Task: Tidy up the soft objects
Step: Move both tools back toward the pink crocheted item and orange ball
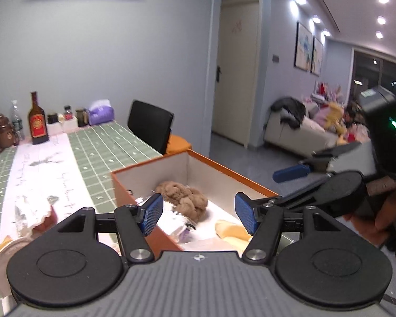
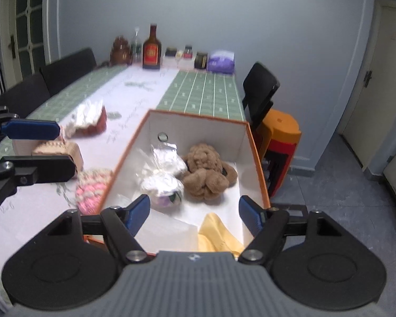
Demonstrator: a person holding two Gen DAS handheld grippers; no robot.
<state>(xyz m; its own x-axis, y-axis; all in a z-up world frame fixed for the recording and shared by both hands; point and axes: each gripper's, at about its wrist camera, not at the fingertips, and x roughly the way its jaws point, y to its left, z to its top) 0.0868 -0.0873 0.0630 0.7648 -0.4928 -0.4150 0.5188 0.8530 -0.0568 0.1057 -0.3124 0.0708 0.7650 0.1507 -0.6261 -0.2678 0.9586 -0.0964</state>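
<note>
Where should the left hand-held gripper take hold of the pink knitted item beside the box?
Probably from above, pinching the bulging middle of the pink knitted item across its narrower width. It lies flat on the table, close against the orange box wall, so a side approach from the box looks blocked.

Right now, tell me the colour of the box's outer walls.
Orange outside, white inside; the box shows best in the right wrist view.

Left wrist view: looks forward and right across the near corner of the orange box [image 1: 198,158], close above its rim, toward the sofa [image 1: 295,132] beyond. Right wrist view: looks straight down the box [image 2: 256,153] and along the table [image 2: 206,92] toward the far wall. Both share the box interior and the brown bottle [image 1: 37,119] [image 2: 151,49].
</note>
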